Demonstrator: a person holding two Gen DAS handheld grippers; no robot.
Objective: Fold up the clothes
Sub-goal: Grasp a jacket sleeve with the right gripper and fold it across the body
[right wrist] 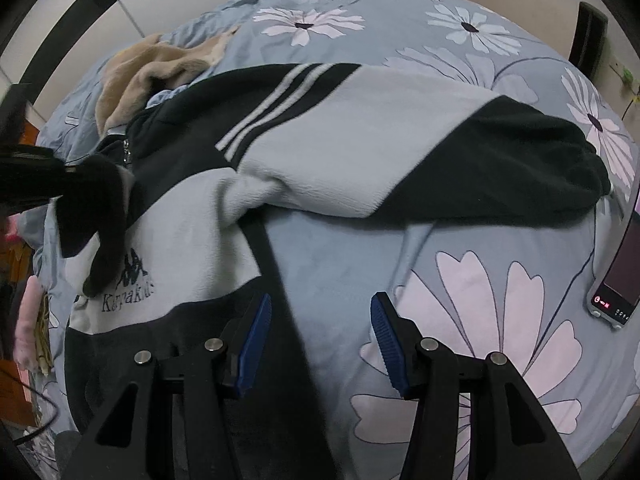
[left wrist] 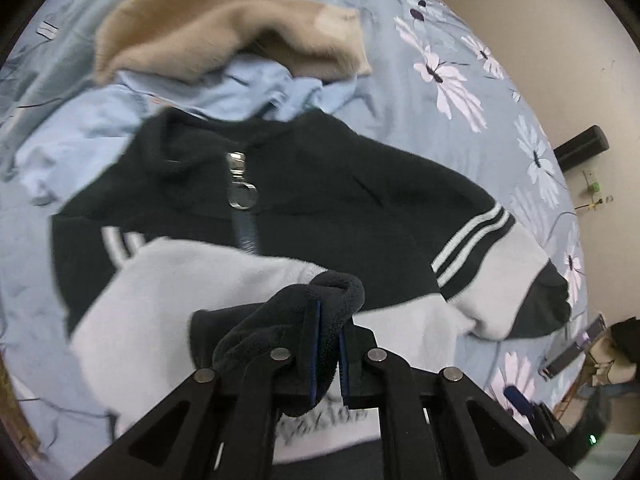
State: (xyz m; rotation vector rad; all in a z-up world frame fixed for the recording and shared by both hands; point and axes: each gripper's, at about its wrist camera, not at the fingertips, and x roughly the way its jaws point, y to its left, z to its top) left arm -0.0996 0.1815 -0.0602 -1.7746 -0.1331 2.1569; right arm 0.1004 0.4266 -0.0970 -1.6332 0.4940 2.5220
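Note:
A black and pale grey fleece jacket (left wrist: 320, 200) with white stripes lies on the flowered bed sheet (left wrist: 420, 64). My left gripper (left wrist: 328, 344) is shut on the jacket's black sleeve cuff (left wrist: 332, 292) and holds it over the jacket's grey chest. In the right wrist view the jacket (right wrist: 340, 140) lies ahead with its other sleeve (right wrist: 500, 160) stretched out to the right. My right gripper (right wrist: 318, 340) is open and empty, just above the sheet (right wrist: 340, 272) beside the jacket's lower hem. The left gripper (right wrist: 36, 176) shows at the left edge with the cuff.
A beige fleece garment (left wrist: 208, 20) and a light blue garment (left wrist: 192, 92) lie crumpled behind the jacket. A phone (right wrist: 620, 280) lies on the sheet at the right. A dark speaker (left wrist: 582, 150) stands by the wall beyond the bed.

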